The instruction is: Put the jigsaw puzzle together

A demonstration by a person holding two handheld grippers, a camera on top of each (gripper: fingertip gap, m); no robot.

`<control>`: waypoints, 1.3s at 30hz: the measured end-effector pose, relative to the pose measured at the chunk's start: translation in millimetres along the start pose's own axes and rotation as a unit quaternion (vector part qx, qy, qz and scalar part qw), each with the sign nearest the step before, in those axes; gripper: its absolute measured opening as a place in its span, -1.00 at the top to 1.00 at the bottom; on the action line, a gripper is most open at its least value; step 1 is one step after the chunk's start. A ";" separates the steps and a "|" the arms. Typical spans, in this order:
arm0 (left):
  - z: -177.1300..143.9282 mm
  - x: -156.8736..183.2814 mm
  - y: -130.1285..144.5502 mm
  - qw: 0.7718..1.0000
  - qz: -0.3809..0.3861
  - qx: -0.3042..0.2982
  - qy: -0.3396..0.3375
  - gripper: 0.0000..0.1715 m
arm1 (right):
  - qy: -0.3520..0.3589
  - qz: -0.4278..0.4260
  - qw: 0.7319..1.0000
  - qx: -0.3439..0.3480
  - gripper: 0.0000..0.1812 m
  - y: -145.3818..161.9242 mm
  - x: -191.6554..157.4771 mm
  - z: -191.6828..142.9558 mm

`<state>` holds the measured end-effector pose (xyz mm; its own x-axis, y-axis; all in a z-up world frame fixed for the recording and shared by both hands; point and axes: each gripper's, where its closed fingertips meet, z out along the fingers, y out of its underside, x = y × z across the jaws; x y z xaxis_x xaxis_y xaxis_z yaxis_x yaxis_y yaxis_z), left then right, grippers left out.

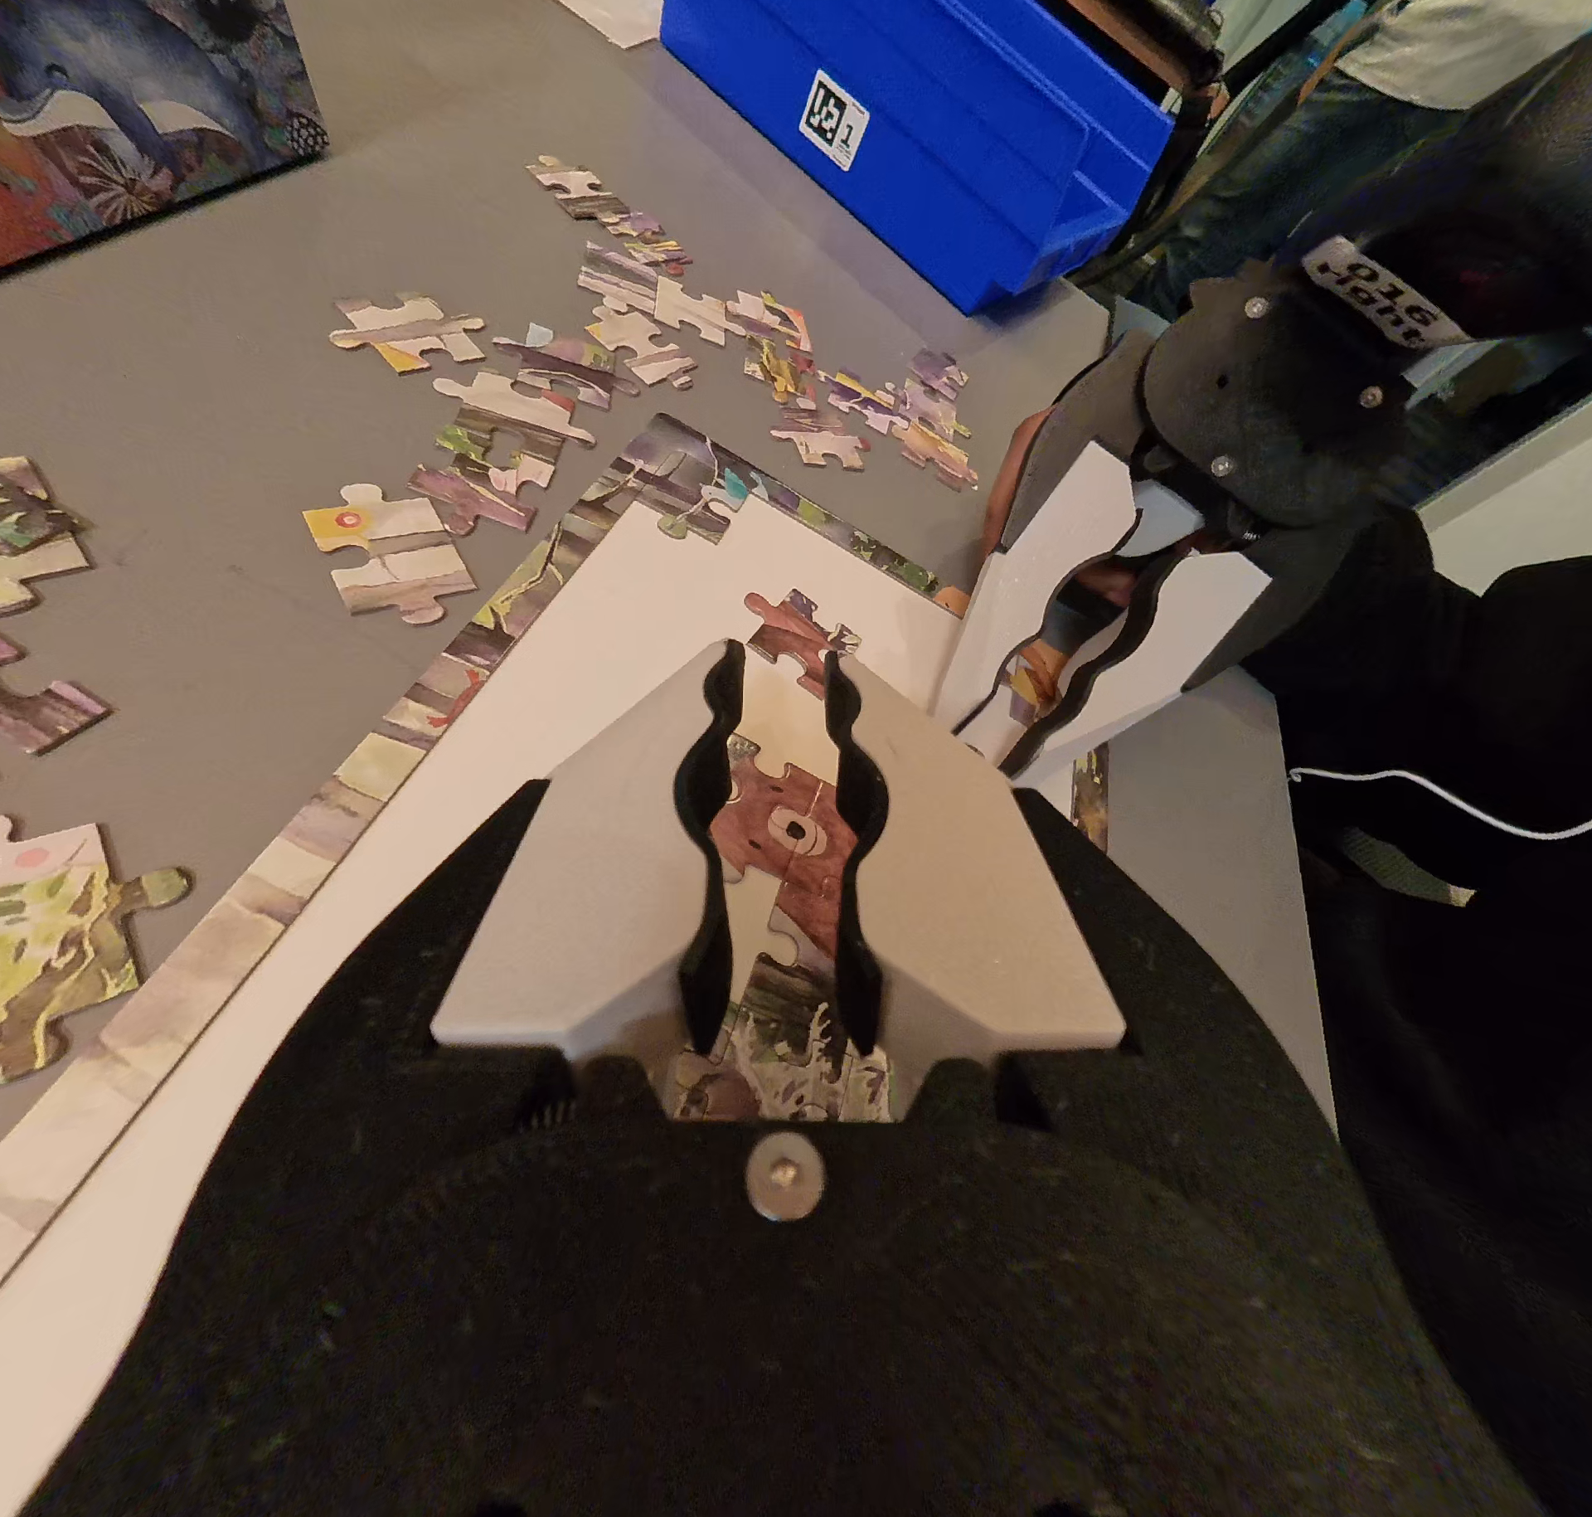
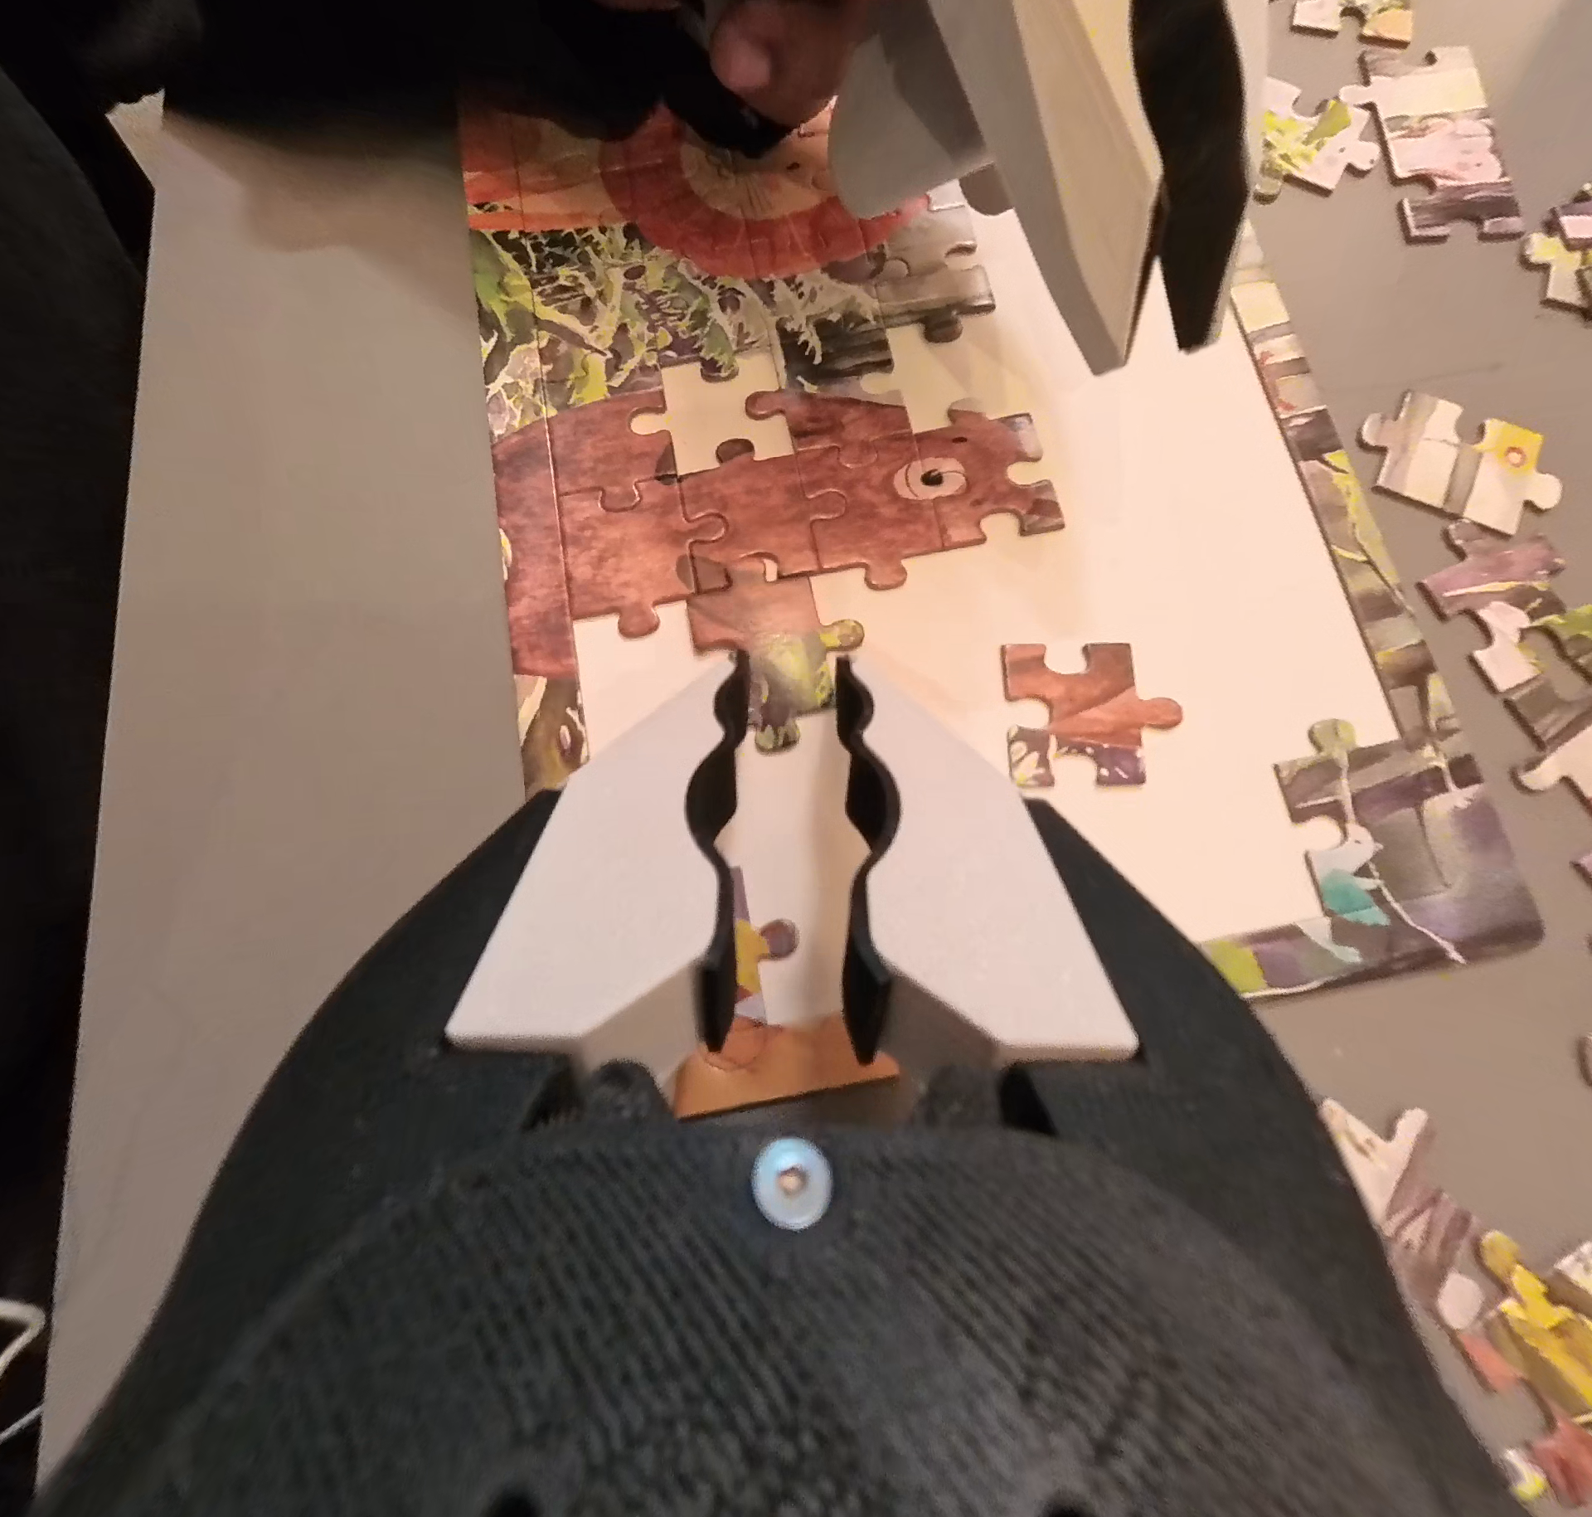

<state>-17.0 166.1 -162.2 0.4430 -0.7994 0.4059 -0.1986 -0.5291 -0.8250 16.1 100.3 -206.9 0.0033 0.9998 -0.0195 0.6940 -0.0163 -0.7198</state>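
Right gripper (image 2: 786, 666) jaws parted around brown-green piece (image 2: 769, 627) below bear (image 2: 801, 493); left gripper (image 1: 782, 657) empty, released. Align tab, press flat.

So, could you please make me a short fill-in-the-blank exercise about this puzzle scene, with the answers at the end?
1. The bin at the far side of the table is ___ in colour.
2. The assembled animal in the puzzle is mostly ___.
3. The loose pieces outside the white board lie on a ___ table.
4. The right gripper has its tips at a brown and ___ piece.

Answers: blue; brown; grey; green
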 end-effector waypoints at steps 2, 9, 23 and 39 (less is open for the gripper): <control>0.0 0.0 0.0 1.000 0.000 0.000 0.000 0.81 | -0.005 0.003 1.000 0.004 0.80 -0.6 -1.2 -0.3; 0.7 -0.1 0.8 1.000 0.000 -0.002 0.000 0.81 | 0.000 -0.002 1.000 -0.008 0.71 -0.2 -2.9 7.8; 0.6 0.8 0.8 1.000 0.004 -0.003 -0.001 0.81 | -0.030 0.024 0.999 -0.001 0.79 4.5 -5.5 0.8; 1.2 0.2 1.9 1.000 0.005 -0.006 -0.003 0.81 | -0.097 0.074 0.992 0.014 0.75 14.8 -13.8 -13.3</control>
<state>-16.2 165.2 -164.2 0.4466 -0.8030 0.3946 -0.2145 -0.5243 -0.8241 35.9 86.5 -208.1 -0.0375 0.9655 -0.2578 0.6758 -0.1655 -0.7183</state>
